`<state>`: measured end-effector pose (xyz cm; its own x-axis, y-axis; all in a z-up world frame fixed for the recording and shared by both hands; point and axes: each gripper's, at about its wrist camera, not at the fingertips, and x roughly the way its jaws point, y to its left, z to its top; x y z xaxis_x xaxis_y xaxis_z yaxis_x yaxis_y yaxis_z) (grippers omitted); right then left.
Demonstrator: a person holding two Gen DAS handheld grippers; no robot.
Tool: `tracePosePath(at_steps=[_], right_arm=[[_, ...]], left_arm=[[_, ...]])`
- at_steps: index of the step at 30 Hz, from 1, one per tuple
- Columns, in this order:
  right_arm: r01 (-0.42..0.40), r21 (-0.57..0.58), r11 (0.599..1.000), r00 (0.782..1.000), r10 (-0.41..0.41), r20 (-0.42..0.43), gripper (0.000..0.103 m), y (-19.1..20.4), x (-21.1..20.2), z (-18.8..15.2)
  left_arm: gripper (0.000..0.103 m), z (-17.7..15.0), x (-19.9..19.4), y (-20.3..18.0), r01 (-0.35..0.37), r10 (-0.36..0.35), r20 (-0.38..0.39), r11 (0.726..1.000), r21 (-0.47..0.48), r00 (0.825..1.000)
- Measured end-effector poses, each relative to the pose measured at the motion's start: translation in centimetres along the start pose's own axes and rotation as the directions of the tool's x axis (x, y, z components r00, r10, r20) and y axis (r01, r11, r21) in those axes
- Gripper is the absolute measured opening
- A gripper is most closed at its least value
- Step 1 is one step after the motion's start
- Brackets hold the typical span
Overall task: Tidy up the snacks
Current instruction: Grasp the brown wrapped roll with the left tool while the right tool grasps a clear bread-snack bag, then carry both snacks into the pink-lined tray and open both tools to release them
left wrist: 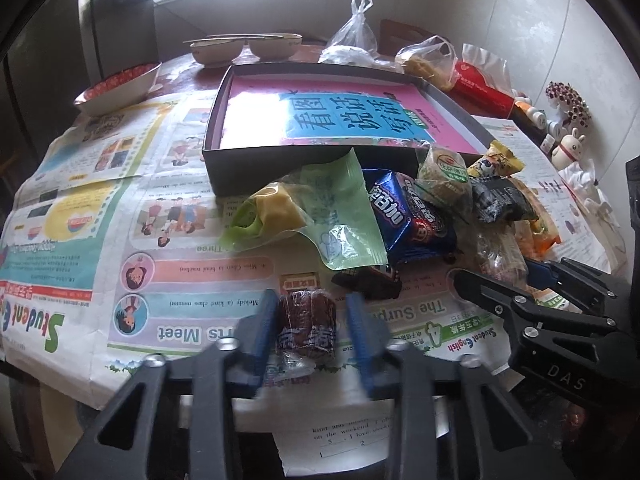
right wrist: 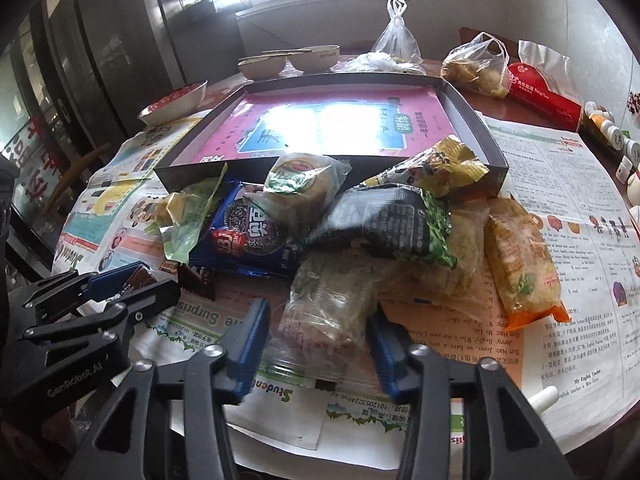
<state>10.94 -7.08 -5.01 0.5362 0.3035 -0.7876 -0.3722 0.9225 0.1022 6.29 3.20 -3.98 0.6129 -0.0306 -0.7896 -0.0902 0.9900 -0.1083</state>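
Snacks heaped on newspaper-covered table (right wrist: pixel 560 380), just before open box (left wrist: pixel 216 120). Left gripper (left wrist: pixel 312 320) pinching dark red wrapped roll (left wrist: pixel 307 330), label blurred. Right gripper (right wrist: pixel 320 344) flanks clear pastry packet (right wrist: pixel 324 312); pads motion-blurred, contact unclear. Pile's lower packets hidden.

The newspaper (left wrist: pixel 132 208) covering the table reads "Student English", "The Surp…" and "Meet". In the left wrist view the right gripper (left wrist: pixel 516 280) carries "DAS"; in the right wrist view the left gripper (right wrist: pixel 120 280) carries "GenRobot.AI".
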Motion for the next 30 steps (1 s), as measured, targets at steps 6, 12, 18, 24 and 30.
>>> tracePosePath(at_steps=[6, 12, 18, 24, 30], right_arm=[[-0.032, 0.011, 0.999, 0.999, 0.032, 0.022, 0.042, -0.6, -1.1, -0.4], [-0.059, 0.034, 0.998, 0.997, 0.057, 0.060, 0.041, -1.4, -2.8, -0.6], [-0.054, 0.053, 0.997, 0.992, 0.048, 0.115, 0.041, -2.1, -4.7, -0.2], [-0.050, 0.044, 0.998, 0.986, 0.042, 0.163, 0.041, -2.4, -6.0, 0.7], [-0.046, 0.048, 0.998, 0.981, 0.037, 0.189, 0.041, -3.1, -6.1, 2.1]], left_arm=[[0.028, 0.1, -0.2, 0.6, 0.045, -0.045, 0.002, 0.999, -0.028, 0.999], [0.028, 0.3, -1.6, 0.7, 0.052, -0.051, 0.036, 0.998, -0.033, 0.998], [0.028, 1.2, -2.8, 1.0, 0.050, -0.047, 0.068, 0.998, -0.038, 0.997], [0.028, 2.7, -3.5, 0.8, 0.048, -0.045, 0.101, 0.998, -0.034, 0.994], [0.028, 4.6, -3.2, 0.4, 0.046, -0.043, 0.115, 0.999, -0.025, 0.992]])
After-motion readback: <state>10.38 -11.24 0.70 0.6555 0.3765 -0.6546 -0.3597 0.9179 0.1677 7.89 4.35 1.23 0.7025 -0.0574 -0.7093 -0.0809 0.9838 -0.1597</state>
